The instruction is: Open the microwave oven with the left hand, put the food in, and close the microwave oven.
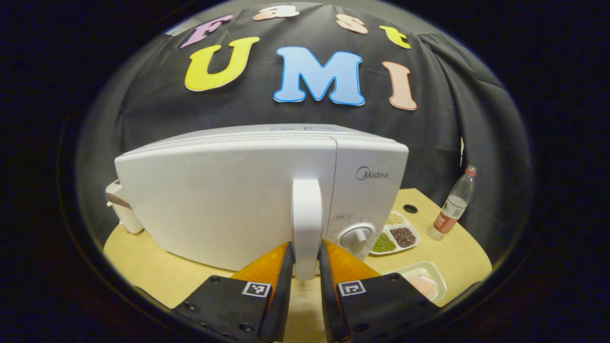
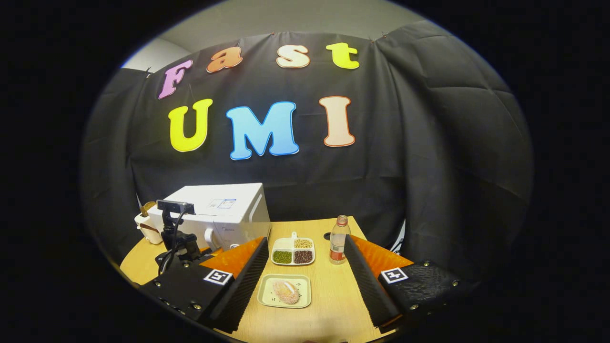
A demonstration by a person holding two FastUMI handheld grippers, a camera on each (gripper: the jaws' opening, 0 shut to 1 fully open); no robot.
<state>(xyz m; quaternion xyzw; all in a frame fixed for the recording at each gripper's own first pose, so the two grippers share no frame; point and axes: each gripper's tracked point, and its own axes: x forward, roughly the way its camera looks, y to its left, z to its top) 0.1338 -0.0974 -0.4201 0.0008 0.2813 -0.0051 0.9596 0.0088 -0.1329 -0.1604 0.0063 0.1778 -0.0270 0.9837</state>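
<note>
A white microwave [image 1: 228, 200] stands on the wooden table, its door facing me in the left gripper view. My left gripper [image 1: 306, 247] is shut on the lower end of the door's upright white handle [image 1: 307, 214], one finger on each side. The food [image 2: 286, 291], a pinkish lump on a pale rectangular tray [image 2: 267, 295], lies on the table in front of the right gripper [image 2: 306, 243], whose fingers stand wide apart with nothing between them. The tray [image 1: 431, 276] lies low right of the microwave. The left gripper's body [image 2: 178, 247] sits in front of the microwave [image 2: 224, 209].
A sectioned dish of beans [image 2: 293, 251] and a clear bottle with a red label [image 2: 337, 245] stand behind the food tray. A small white object [image 1: 121, 209] sits left of the microwave. Bare table [image 2: 333, 295] lies to the right of the tray.
</note>
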